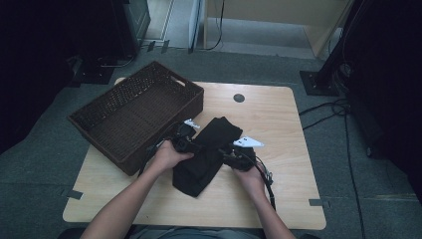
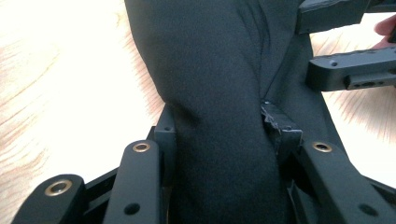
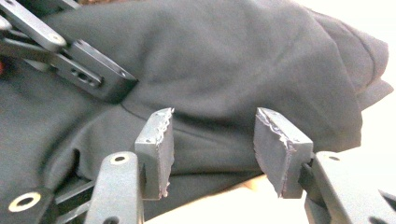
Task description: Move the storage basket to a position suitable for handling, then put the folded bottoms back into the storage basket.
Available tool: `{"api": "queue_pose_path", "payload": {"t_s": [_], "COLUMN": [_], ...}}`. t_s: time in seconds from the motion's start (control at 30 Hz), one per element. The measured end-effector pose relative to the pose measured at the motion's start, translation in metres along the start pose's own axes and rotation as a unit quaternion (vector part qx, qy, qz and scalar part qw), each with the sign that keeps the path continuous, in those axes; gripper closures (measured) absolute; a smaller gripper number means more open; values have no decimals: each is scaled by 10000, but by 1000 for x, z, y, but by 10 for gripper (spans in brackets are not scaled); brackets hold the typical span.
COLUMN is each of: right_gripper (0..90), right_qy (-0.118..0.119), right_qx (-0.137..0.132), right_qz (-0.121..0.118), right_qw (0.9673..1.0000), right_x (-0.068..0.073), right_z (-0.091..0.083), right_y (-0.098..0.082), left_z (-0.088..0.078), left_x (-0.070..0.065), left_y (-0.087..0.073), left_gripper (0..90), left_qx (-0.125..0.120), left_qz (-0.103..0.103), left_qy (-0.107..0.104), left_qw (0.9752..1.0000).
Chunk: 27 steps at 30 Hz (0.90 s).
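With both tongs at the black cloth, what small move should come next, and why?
Probably close the right tongs on the black cloth. Their pads stand apart with the cloth edge between them, not yet pinched, while the left tongs already squeeze a bunched fold. With both sides held, it could be lifted toward the basket.

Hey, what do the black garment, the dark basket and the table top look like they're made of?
Black garment: soft matte knit or fleece-like fabric, judging by its fine nap, folds and seams. Dark basket: dark brown woven wicker or rattan-like strands, with a visible weave and a cut-out handle. Table top: pale wood or wood-look laminate, smooth with visible grain lines; which one, I cannot tell.
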State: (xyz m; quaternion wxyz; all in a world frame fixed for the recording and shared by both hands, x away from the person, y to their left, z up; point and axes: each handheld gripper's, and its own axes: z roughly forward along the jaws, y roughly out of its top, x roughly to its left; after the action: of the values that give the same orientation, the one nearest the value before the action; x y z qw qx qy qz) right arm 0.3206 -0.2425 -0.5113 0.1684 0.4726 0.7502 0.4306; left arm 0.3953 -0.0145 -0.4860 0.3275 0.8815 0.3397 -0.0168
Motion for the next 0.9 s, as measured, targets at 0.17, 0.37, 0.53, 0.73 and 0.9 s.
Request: {"api": "queue_pose_path", "payload": {"t_s": [0.17,0.37,0.53,0.73,0.9], "right_gripper": [483,483,482,482,483], "right_qy": [-31,-76,-95,-120,-145], "right_qx": [56,99,104,103,76], "right_qz": [-80,-60,-24,64,61], "right_qw": [9999,9999,9999,9999,9998], "right_x": [0,-1,-3,-6,-7], "right_z": [0,0,-2,-5,-5], "right_y": [-1,-1,-1,-1,-1], "left_z": [-2,-6,-14,-29,-45], "left_x": [2,-1,-2,-1,-6], "left_y": [2,6,12,19,26], "left_gripper": [628,691,710,717,719], "left_qx": [-2,71,141,227,192], "left_qz": [-19,59,54,250,304], "left_qy": [-56,-31,-65,205,268], "left_qw": [10000,10000,9999,9992,9990]}}
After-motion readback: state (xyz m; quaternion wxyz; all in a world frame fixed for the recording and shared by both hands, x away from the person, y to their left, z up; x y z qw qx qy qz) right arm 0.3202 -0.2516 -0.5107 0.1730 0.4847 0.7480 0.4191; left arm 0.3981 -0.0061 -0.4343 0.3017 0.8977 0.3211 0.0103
